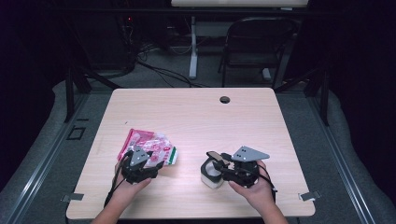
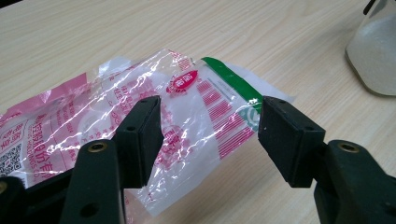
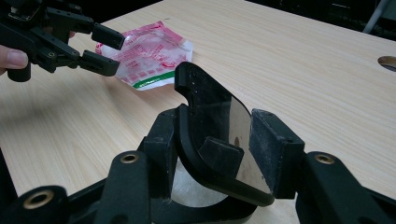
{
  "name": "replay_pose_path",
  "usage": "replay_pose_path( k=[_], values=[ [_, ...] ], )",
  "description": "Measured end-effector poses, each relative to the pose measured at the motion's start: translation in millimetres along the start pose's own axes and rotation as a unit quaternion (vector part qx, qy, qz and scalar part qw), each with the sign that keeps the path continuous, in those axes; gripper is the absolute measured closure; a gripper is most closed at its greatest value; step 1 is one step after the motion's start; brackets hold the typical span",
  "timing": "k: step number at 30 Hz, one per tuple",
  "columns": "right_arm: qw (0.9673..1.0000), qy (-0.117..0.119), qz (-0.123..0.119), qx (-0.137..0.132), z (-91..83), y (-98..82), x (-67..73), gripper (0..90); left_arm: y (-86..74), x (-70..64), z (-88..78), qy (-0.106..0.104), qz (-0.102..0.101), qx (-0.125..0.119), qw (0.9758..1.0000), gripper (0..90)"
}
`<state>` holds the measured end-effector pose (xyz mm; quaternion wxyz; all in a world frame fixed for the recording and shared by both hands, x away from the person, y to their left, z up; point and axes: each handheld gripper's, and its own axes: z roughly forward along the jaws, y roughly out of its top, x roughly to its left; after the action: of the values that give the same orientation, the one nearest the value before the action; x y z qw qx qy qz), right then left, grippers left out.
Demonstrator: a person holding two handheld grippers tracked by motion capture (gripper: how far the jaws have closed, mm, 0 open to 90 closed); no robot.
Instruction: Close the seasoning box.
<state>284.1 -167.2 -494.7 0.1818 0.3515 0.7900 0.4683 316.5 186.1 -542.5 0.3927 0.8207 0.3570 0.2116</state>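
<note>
The left gripper (image 2: pixel 208 135) is open over the plastic bag (image 2: pixel 140 107); the right gripper (image 3: pixel 212 144) is open around the jar lid (image 3: pixel 210 116).

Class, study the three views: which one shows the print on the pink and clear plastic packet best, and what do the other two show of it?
The left gripper view: the packet lies close between open jaws, its pink print, barcode and green edge plain. The high view shows it small, partly behind the left gripper. The right gripper view shows it farther off, print unreadable.
</note>
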Motion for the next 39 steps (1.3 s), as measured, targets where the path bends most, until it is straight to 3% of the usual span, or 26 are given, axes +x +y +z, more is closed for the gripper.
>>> replay_pose_path(
  k=[11, 24, 39],
  values=[
    [1.0000, 0.009, 0.001, -0.001, 0.1, 1.1, 1.9, 52.8, -0.2, 0.4, -0.1, 0.002, 0.001, 0.001, 1.0000, 39.9],
    [0.9990, 0.037, 0.021, -0.014, -1.9, 4.4, 3.2, 50.8, -0.9, 1.0, 0.9, 0.003, -0.003, 0.002, 1.0000, 39.8],
    [0.9991, 0.025, 0.031, -0.010, 0.2, 1.2, -1.9, 48.3, -1.6, 2.3, 1.8, 0.005, -0.005, 0.003, 1.0000, 39.9]
  ],
)
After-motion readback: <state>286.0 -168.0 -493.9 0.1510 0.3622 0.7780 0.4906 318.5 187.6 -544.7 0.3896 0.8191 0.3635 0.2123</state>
